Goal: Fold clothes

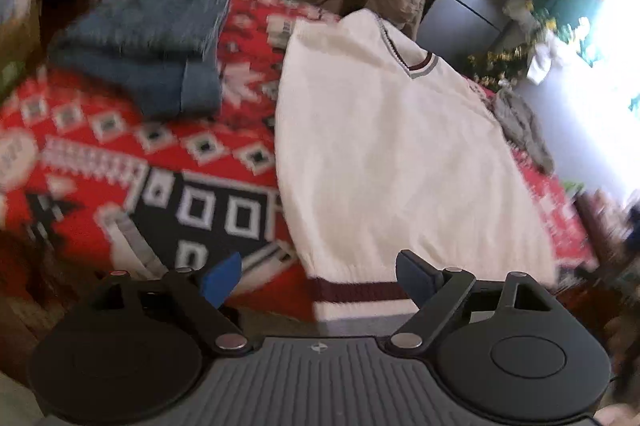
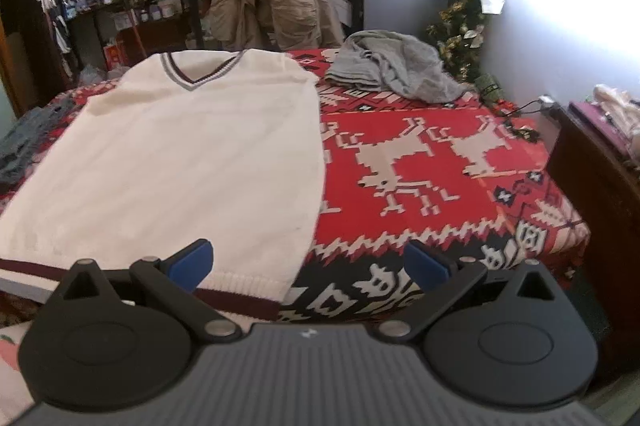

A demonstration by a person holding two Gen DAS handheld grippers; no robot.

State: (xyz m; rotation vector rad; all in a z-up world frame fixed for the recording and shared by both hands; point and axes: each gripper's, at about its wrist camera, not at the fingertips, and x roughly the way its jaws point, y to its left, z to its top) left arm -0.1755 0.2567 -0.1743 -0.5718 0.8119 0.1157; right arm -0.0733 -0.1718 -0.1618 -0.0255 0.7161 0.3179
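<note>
Cream ribbed-knit sweater [image 2: 192, 146] lies flat on the red patterned woven blanket [image 2: 420, 154]; left gripper [image 1: 320, 276] and right gripper [image 2: 308, 264] jaws spread wide, gripping nothing.

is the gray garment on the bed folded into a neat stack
No, the gray garment lies crumpled in a loose heap on the red patterned blanket, beyond the white V-neck sweater.
</note>
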